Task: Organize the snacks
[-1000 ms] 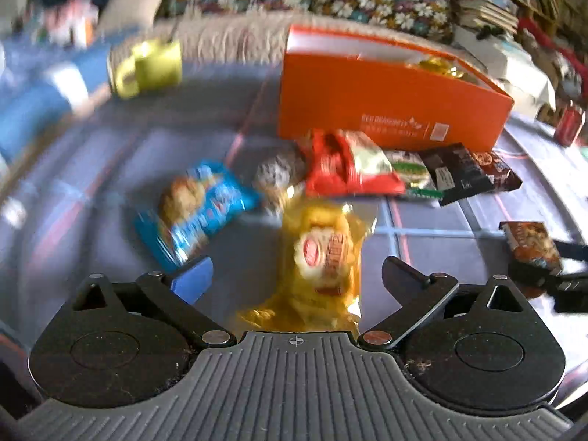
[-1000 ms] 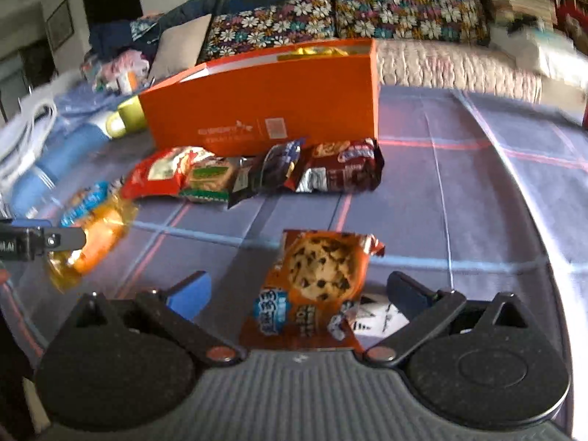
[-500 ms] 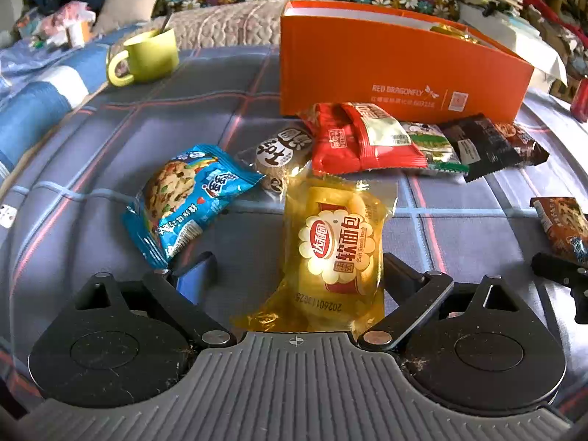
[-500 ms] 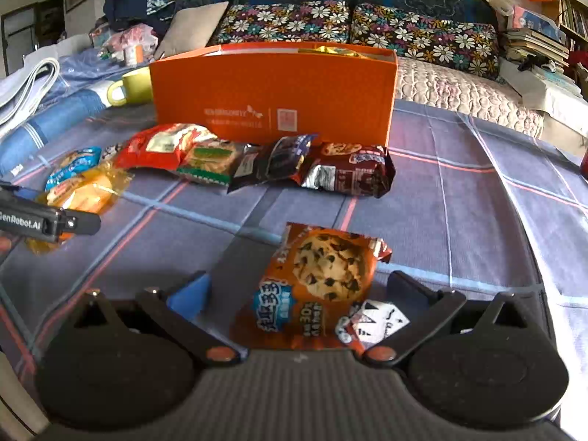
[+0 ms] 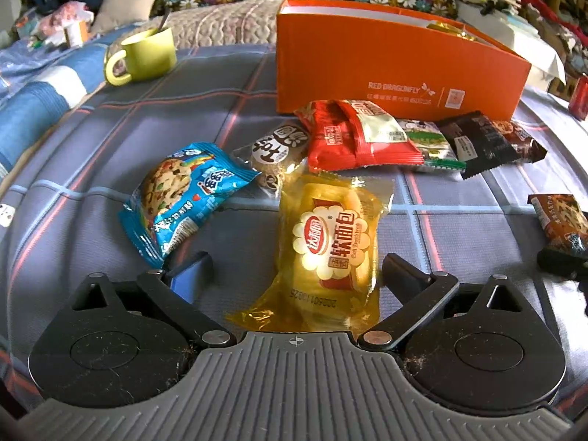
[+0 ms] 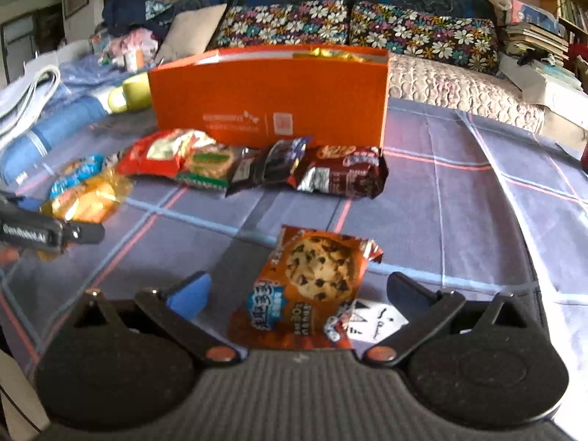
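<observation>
In the left wrist view my left gripper (image 5: 294, 268) is open, its jaws on either side of a yellow bread packet (image 5: 330, 246) lying on the plaid cloth. A blue cookie packet (image 5: 183, 191) lies to its left. In the right wrist view my right gripper (image 6: 299, 290) is open around an orange chocolate-chip cookie packet (image 6: 312, 283). An orange box (image 5: 386, 62) stands behind a row of packets: red (image 5: 352, 136), green (image 5: 430, 143) and dark brown (image 5: 488, 139). The box also shows in the right wrist view (image 6: 272, 95).
A yellow-green mug (image 5: 147, 55) with a spoon stands at the back left. A round brown-and-white snack (image 5: 279, 150) lies by the red packet. A sofa with flowered cushions (image 6: 367, 29) is behind. The left gripper (image 6: 47, 235) shows at the right view's left edge.
My left gripper has moved in closer over the yellow bread packet, which now fills the space between the jaws. My right gripper has stayed around the orange cookie packet with little movement.
</observation>
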### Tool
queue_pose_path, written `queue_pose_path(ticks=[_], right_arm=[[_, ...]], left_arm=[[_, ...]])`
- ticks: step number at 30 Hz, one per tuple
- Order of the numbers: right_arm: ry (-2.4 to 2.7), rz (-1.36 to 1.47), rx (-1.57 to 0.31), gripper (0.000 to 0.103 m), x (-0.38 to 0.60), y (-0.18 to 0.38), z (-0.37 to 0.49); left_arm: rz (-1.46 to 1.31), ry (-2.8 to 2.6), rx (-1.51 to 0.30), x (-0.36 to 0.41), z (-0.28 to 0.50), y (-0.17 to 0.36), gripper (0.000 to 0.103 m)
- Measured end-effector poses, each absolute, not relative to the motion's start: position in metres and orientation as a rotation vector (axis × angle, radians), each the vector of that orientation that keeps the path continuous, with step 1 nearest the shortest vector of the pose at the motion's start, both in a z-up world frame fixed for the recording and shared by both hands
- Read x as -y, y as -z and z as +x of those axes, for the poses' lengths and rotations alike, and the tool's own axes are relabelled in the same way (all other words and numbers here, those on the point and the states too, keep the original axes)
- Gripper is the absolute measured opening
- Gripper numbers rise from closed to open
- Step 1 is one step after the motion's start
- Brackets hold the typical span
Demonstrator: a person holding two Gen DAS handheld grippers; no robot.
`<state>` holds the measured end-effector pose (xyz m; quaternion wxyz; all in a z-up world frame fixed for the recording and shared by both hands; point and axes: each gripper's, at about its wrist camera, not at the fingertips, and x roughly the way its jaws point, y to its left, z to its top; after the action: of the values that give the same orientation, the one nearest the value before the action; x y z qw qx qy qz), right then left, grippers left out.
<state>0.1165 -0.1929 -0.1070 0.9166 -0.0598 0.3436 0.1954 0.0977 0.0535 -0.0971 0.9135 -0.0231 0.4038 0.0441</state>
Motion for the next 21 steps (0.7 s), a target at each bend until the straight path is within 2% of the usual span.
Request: queue_pose_path(ticks=[1, 3, 4, 5, 8, 12, 13, 14, 15, 16, 19, 21], right_arm=[[-0.402, -0.136, -0.704, 0.101, 0.191, 0.108, 0.116], [-0.414, -0.162, -0.695, 0.096, 0.187, 0.109, 0.114], [-0.428, -0.159, -0.688, 0.076, 0.186, 0.108, 0.112], [-0.435, -0.171, -0.671, 0.051, 0.184, 0.105, 0.110], [-0.457, -0.177, -0.672, 0.050, 0.181, 0.101, 0.108], [-0.468, -0.172, -0.675, 0.052, 0.182, 0.101, 0.102], [-0.470, -0.163, -0.673, 0.064, 0.183, 0.102, 0.101], [-0.478, -0.153, -0.678, 0.086, 0.183, 0.103, 0.101], [-0.475, -0.147, -0.687, 0.096, 0.183, 0.104, 0.102], [-0.473, -0.143, -0.682, 0.102, 0.184, 0.104, 0.101], [-0.468, -0.150, -0.646, 0.099, 0.185, 0.098, 0.096], [-0.471, -0.151, -0.658, 0.086, 0.186, 0.099, 0.098]], left_arm=[[-0.044, -0.084, -0.827, -0.052, 0.097, 0.097, 0.074], [-0.031, -0.051, -0.808, -0.048, 0.096, 0.096, 0.059], [-0.021, -0.027, -0.799, -0.045, 0.094, 0.094, 0.043], [-0.012, -0.009, -0.794, -0.042, 0.093, 0.093, 0.031], [0.010, 0.031, -0.790, -0.031, 0.083, 0.091, 0.022], [0.074, 0.097, -0.773, -0.020, 0.059, 0.090, 0.024], [0.086, 0.088, -0.770, -0.019, 0.058, 0.090, 0.037], [0.097, 0.065, -0.770, -0.020, 0.058, 0.091, 0.055], [0.099, 0.033, -0.774, -0.021, 0.061, 0.091, 0.061], [0.088, 0.013, -0.778, -0.024, 0.063, 0.091, 0.062], [0.043, 0.013, -0.786, -0.031, 0.066, 0.088, 0.062], [0.047, 0.008, -0.803, -0.032, 0.070, 0.092, 0.060]])
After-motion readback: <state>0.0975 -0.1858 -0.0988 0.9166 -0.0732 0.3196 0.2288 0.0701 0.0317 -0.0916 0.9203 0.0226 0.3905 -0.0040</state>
